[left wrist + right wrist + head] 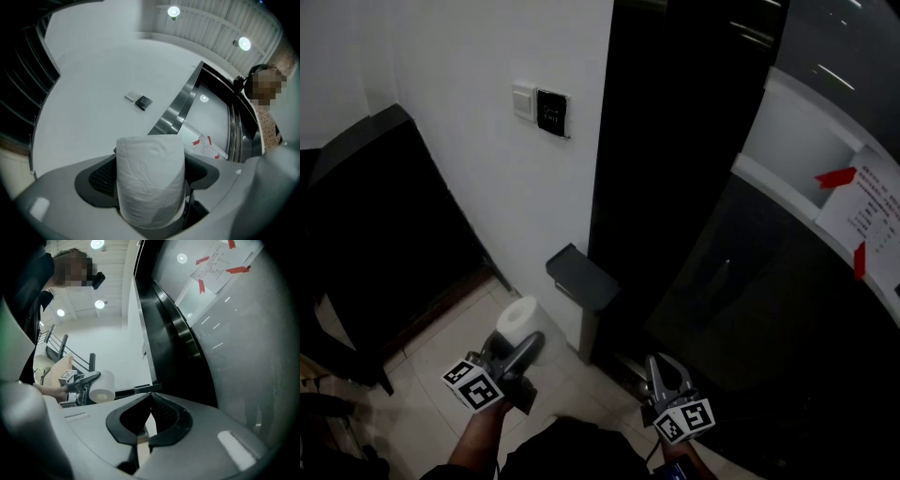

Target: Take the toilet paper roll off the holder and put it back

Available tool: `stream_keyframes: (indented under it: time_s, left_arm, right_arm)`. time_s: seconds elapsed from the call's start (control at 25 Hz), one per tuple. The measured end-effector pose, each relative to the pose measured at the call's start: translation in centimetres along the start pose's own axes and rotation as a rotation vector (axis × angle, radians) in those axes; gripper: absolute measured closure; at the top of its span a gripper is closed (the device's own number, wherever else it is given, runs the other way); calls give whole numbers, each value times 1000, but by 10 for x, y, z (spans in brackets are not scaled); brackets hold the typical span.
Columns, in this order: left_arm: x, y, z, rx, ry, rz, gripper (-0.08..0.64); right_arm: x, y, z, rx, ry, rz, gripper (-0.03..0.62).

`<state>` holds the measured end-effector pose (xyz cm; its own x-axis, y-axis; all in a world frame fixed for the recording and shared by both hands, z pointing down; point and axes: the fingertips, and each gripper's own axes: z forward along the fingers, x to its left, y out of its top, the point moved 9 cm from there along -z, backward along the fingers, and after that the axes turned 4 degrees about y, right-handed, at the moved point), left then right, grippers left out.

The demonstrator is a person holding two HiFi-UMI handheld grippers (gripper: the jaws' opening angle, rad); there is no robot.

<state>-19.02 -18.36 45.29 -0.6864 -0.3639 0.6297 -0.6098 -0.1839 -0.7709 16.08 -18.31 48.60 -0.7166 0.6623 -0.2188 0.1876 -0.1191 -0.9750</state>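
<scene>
Dim indoor light, ceiling spotlights glaring, dark vignetted corners, strong fisheye bending at edges

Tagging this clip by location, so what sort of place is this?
Likely a washroom: a dark paper holder juts out beside the white wall, the left gripper grips a toilet paper roll, and the floor is pale tile.
</scene>
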Motion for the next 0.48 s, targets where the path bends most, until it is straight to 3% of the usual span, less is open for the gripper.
stream_keyframes:
  time_s: [0.28,0.48]
  left_arm:
    - [3,-1,6,0,-24,-38,130]
    - [0,13,20,-2,-58,23,129]
  right_arm:
    - [-5,1,2,-2,-3,-3,578]
    - [-8,5,3,-8,-5,-10,578]
